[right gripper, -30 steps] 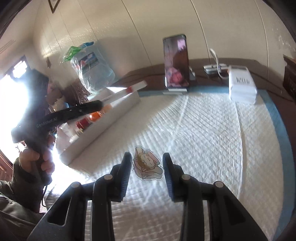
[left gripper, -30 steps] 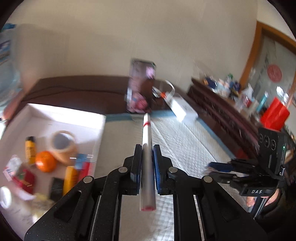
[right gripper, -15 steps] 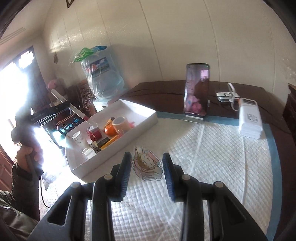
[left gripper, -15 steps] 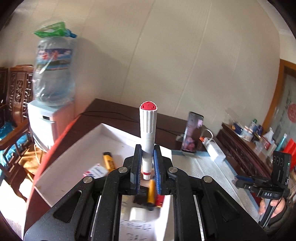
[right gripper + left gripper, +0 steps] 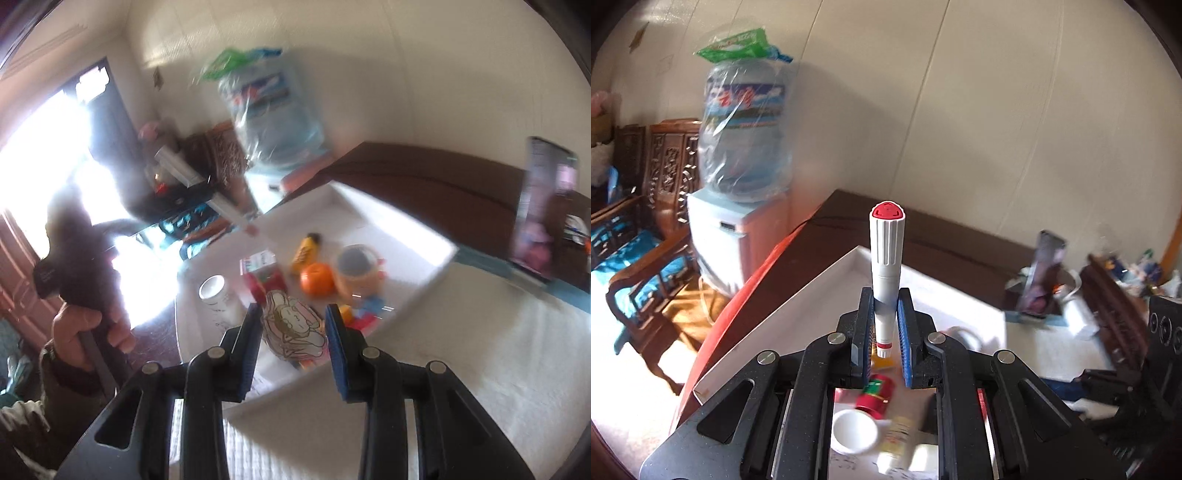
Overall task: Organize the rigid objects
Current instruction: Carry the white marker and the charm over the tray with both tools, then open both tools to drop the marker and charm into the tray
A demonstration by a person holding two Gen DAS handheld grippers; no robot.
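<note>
Both our grippers have swung from the white mat over the white box (image 5: 798, 314). Our left gripper (image 5: 882, 332) clenches a white, red-capped marker (image 5: 886, 258) upright, our right gripper (image 5: 293, 332) pinches a flat cartoon figure (image 5: 291, 328), both poised for dropping among the sorted items.

The right gripper (image 5: 291, 332) clamps a cartoon sticker (image 5: 293, 328) above the white box (image 5: 424, 236) holding an orange (image 5: 316, 278).
</note>
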